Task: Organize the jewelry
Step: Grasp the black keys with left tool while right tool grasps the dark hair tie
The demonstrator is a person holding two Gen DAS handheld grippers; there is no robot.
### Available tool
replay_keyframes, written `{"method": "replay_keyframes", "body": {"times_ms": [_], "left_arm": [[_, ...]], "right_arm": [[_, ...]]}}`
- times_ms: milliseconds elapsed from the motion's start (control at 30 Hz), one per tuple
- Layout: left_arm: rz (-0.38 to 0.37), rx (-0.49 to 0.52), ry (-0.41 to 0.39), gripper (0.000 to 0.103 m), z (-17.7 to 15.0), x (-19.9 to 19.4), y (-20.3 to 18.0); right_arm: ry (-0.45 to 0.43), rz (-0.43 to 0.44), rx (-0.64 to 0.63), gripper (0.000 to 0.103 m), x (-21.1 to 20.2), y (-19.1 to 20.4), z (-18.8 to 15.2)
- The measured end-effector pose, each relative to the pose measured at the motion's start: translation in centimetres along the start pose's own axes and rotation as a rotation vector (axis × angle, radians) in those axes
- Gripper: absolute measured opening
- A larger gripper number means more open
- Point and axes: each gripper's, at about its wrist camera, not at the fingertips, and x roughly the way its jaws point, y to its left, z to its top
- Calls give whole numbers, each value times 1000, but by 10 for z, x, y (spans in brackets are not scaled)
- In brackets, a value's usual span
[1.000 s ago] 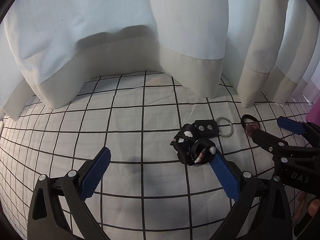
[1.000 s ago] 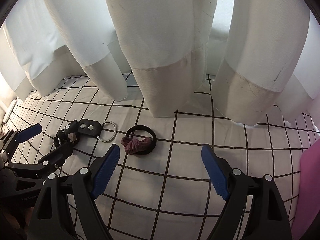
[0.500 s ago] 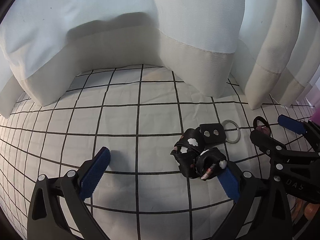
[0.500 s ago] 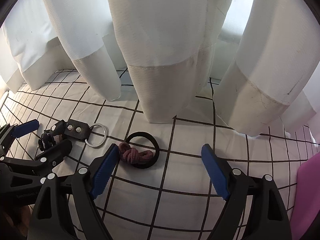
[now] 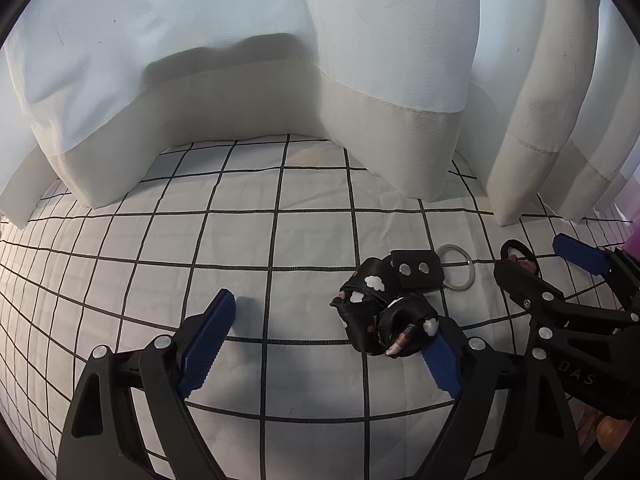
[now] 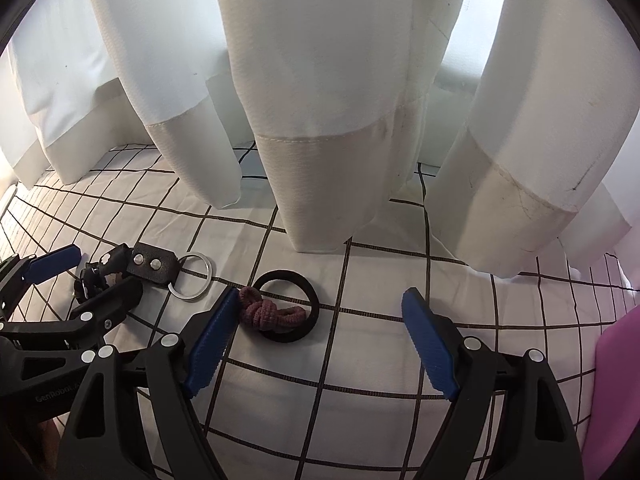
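Left tool (image 5: 330, 334) was closing, its 2 blue ridged pads still apart, and I saw only part of the black strap keychain (image 5: 384, 312) between them: the right pad touched the bundled end, the left pad stood clear on bare cloth. That keychain was a crumpled black ribbon with small white cloud shapes, joined to a flat black leather tab (image 5: 416, 270) carrying 2 metal studs and a thin silver split ring (image 5: 456, 267).

My right tool (image 6: 320, 344) stood spread, nothing between its serrated blue pads. Just past its left pad lay a flat black rubbery ring (image 6: 289, 306), round and smooth, with a knotted maroon fabric hair tie (image 6: 270, 314) resting on its near edge. From the right wrist view the keychain sat further left, its silver ring near but apart from the black ring.

Everything lay on a bed (image 5: 240, 240) covered in a white quilted sheet with a thin black grid, slightly wrinkled. Behind it hung white curtains (image 6: 320, 60) in heavy folds, with a denser cream band at the hem that brushed the sheet. Something pink and smooth (image 6: 612, 380) showed at the right edge; I could not tell what it was.
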Motion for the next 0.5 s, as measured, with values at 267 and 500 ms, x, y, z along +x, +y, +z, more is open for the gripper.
{"method": "replay_keyframes", "body": {"times_ms": [267,500], "left_arm": [[-6,3,-20,53,-14,-11,-4],[-11,6,-29,25,-16,-17,-6]], "right_arm": [[-3,7,-28,69,-1,8,0],[-15,34,-66,35,-5,22,0]]}}
